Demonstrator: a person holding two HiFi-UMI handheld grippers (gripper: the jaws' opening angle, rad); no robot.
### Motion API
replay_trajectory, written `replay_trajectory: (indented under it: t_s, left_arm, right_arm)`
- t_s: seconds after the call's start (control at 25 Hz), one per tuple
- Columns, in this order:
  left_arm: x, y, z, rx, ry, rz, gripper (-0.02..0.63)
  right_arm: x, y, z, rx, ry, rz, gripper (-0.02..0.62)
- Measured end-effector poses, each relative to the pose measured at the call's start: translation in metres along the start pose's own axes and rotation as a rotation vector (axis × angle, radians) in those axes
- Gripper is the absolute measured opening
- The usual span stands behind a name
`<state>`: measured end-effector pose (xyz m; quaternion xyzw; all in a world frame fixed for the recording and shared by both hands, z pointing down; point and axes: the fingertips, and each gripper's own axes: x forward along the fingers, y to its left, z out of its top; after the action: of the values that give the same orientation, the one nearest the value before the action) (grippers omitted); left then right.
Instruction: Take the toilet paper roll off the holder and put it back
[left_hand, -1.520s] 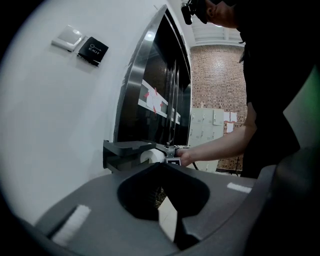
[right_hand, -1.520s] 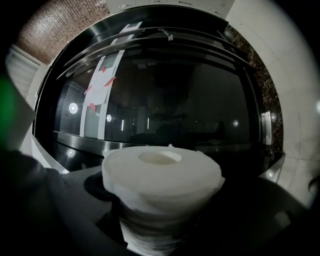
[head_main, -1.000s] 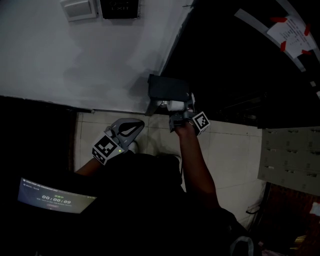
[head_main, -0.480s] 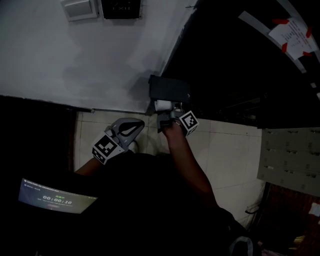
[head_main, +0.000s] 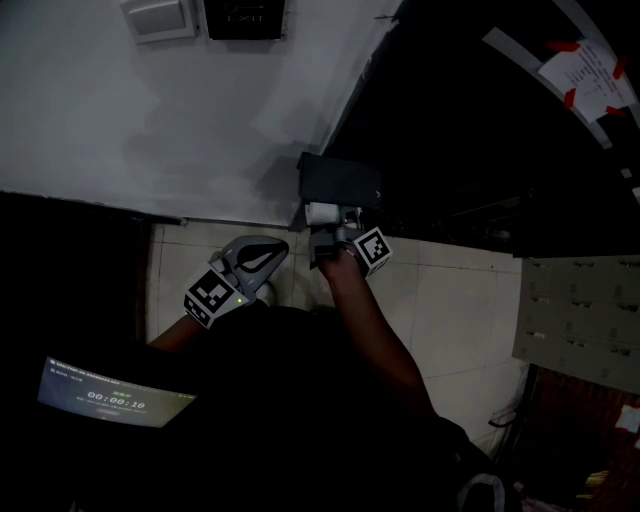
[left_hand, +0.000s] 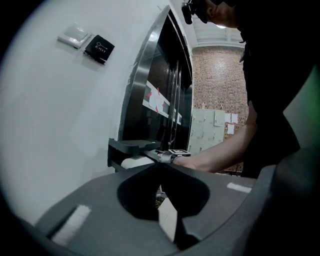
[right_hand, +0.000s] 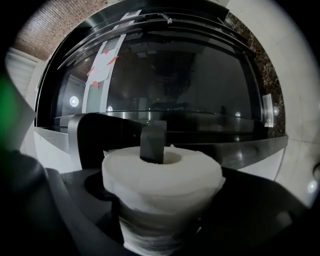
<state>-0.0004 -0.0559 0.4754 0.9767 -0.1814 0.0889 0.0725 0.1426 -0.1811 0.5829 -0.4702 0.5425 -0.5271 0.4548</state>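
The white toilet paper roll (right_hand: 162, 175) sits between the jaws of my right gripper (right_hand: 160, 220), which is shut on it. The black holder's arm (right_hand: 153, 142) reaches into the roll's core. In the head view the roll (head_main: 322, 212) is just under the black holder (head_main: 340, 180) on the wall corner, with my right gripper (head_main: 335, 240) right below it. My left gripper (head_main: 255, 258) hangs lower left, shut and holding nothing. From the left gripper view, the holder (left_hand: 132, 146) and the roll (left_hand: 136, 162) show beyond the left gripper (left_hand: 161, 167).
A white wall carries a light switch (head_main: 158, 17) and a black exit plate (head_main: 243, 15). A dark glass door (head_main: 480, 150) stands to the holder's right. Pale floor tiles (head_main: 450, 300) lie below, grey lockers (head_main: 580, 320) at right, and a timer screen (head_main: 110, 400) at lower left.
My right gripper has moved left with the roll, bringing it under the holder and over the holder's arm. The left gripper has not moved.
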Motion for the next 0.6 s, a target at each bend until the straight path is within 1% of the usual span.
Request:
replay_trajectory:
  t_s: [0.12,0.32,0.4,0.6]
  left_arm:
    - [0.000,0.000,0.003,-0.012,0.000,-0.003,0.003]
    - [0.002,0.000,0.000,-0.001,0.001,-0.010,0.003]
    - [0.002,-0.001,0.000,0.001,0.001,-0.012,0.003]
    - [0.004,-0.003,0.001,0.000,-0.003,-0.017,0.003]
  right_arm:
    - [-0.004,0.000,0.000,-0.008,0.000,-0.008,0.491]
    - [-0.013,-0.001,0.001,-0.030,0.020,-0.010,0.492]
    - [-0.018,0.006,-0.001,-0.038,0.025,-0.016,0.492]
    - [-0.034,0.005,-0.005,-0.033,0.043,-0.016,0.492]
